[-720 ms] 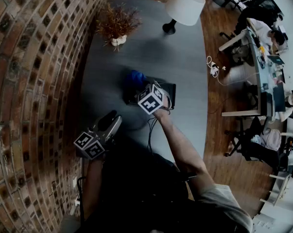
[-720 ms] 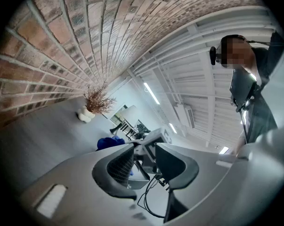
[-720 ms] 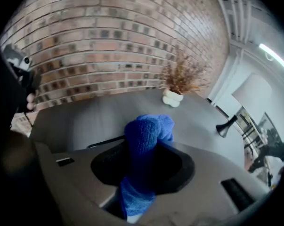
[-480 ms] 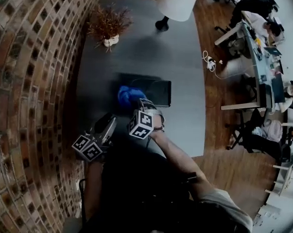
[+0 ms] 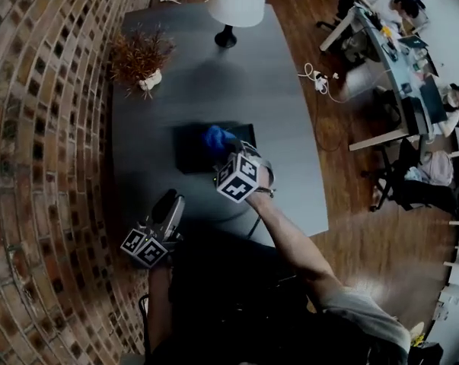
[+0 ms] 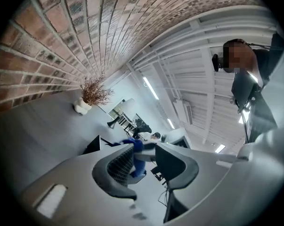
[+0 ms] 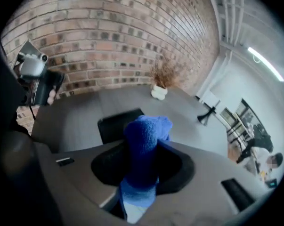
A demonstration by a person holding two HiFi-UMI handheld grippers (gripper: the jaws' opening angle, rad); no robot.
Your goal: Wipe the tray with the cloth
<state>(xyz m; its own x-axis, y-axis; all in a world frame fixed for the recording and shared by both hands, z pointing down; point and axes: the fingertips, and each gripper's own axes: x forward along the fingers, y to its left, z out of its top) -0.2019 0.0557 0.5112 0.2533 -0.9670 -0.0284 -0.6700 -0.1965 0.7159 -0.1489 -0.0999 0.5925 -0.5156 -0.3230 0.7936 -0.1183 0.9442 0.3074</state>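
A black tray (image 5: pixel 189 149) lies in the middle of the dark grey table (image 5: pixel 275 112). My right gripper (image 5: pixel 226 149) is shut on a blue cloth (image 5: pixel 217 138), which rests over the tray's middle-right part. In the right gripper view the cloth (image 7: pixel 144 140) stands bunched between the jaws, with the tray (image 7: pixel 114 122) just beyond it. My left gripper (image 5: pixel 168 202) is held near the table's front-left edge, apart from the tray, shut with nothing between its fingers. The left gripper view shows a tray corner (image 6: pixel 93 146) and the cloth (image 6: pixel 132 144) beyond its jaws.
A potted dried plant (image 5: pixel 140 59) and a white-shaded lamp (image 5: pixel 235 2) stand at the table's far end. A brick wall (image 5: pixel 39 143) runs along the left. Right of the table are wooden floor, a cable with plugs (image 5: pixel 317 80), and desks with seated people (image 5: pixel 412 67).
The right gripper has dragged the blue cloth from the tray's left part toward its middle-right. The head view has shifted. The left gripper stays by the front-left edge.
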